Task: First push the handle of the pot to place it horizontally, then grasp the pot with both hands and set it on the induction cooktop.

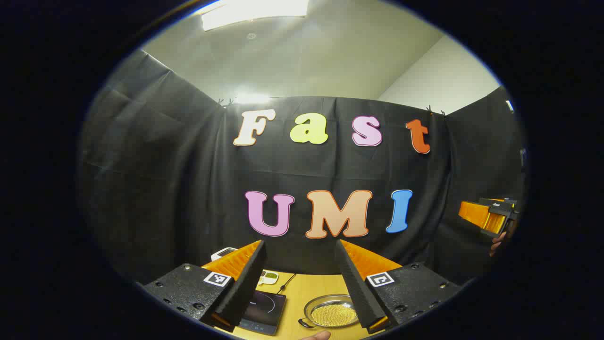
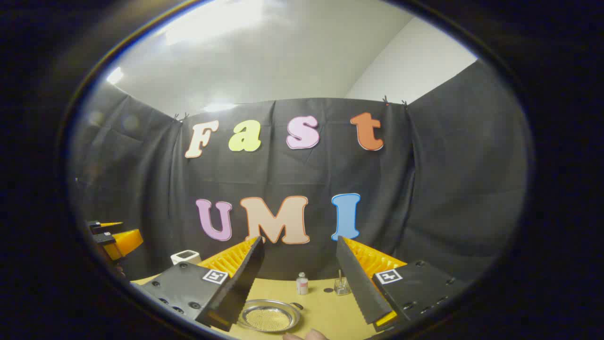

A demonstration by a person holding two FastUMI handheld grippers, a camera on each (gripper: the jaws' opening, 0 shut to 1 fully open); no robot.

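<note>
Black cloth walls enclose a light wooden tabletop point(image 1: 311, 288) under a white ceiling with a bright light panel. Left gripper view: the left gripper point(image 1: 300, 250) hangs above the table with its two fingers spread wide and nothing between them; beneath the gap sit a dark, flat induction cooktop point(image 1: 264, 312) to the left and a shallow, round metal pot with a mesh-patterned inside point(image 1: 330, 312) to the right, apart from each other, the pot's small dark handle point(image 1: 306, 323) at its left rim. A white device point(image 1: 223, 253) stands behind the left finger. At the far right edge, the right gripper point(image 1: 488, 217) is held in a hand point(image 1: 499, 241). Right gripper view: the right gripper point(image 2: 300, 248) hangs likewise spread and empty above the table; the pot point(image 2: 269, 317) lies just beside its left finger. A small white bottle point(image 2: 302, 284) and a clear glass holder point(image 2: 340, 285) stand farther back, and the left gripper point(image 2: 118, 238) appears at the left edge.
</note>
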